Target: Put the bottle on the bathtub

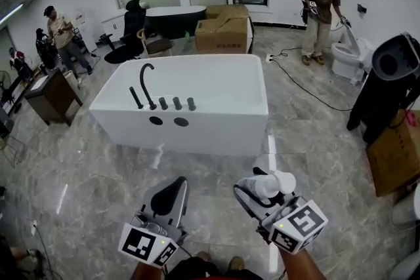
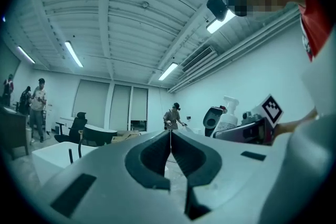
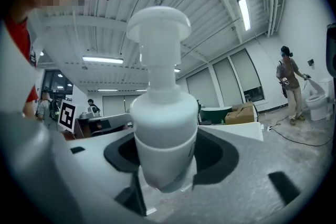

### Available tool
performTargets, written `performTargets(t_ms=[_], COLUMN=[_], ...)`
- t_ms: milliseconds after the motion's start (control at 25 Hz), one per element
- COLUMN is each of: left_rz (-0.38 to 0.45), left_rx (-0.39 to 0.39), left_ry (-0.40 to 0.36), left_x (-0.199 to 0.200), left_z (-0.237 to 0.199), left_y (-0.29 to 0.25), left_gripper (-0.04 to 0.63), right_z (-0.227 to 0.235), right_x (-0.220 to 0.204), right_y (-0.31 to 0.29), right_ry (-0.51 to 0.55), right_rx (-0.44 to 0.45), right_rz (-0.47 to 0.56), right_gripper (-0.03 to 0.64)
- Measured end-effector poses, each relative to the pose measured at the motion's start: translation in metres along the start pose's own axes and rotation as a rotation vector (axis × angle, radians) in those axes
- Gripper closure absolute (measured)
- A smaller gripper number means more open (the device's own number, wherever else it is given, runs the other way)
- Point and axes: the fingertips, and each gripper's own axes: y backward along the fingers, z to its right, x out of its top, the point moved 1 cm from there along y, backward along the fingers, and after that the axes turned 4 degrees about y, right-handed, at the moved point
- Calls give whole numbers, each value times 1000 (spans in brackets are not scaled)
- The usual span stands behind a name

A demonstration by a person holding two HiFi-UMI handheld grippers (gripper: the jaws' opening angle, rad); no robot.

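bottle (image 1: 274, 184) clamped upright by its body in the right hand-held gripper (image 3: 165, 168), likely so it lands standing on the bathtub (image 1: 216, 134) far ahead; left hand-held gripper (image 2: 170, 140) closed, empty.

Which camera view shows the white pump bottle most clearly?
The right gripper view: the bottle fills the middle, upright and clamped between the fingers. The head view shows the bottle small, from above. The left gripper view catches only its upper part, far off.
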Motion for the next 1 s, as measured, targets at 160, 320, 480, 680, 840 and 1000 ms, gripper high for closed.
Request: performTargets(t_ms=[160,320,480,680,840,1000], left_rz=[-14,8,28,59,72,95], left_rx=[36,62,67,44,13,3], left_ry=[-11,0,18,36,37,35], left_x=[-8,-12,-17,-12,-18,-26], left_z=[-17,-67,-139,-236,-298,-347], left_y=[-3,-17,-40,-65,-79,-105], left_gripper=[583,583,583,583,583,583], right_z=[7,15,27,41,48,63], right_x=[-9,-12,-15,-10,-17,-28], right_y=[-21,-66,-138,-236,-303,-356], right_ry=[-27,-4,3,18,41,87], right_rx=[27,33,15,-34,-72,-109], right_rz=[-10,-22,-63,-86,-96,-119], right_gripper=[367,366,366,365,365,365])
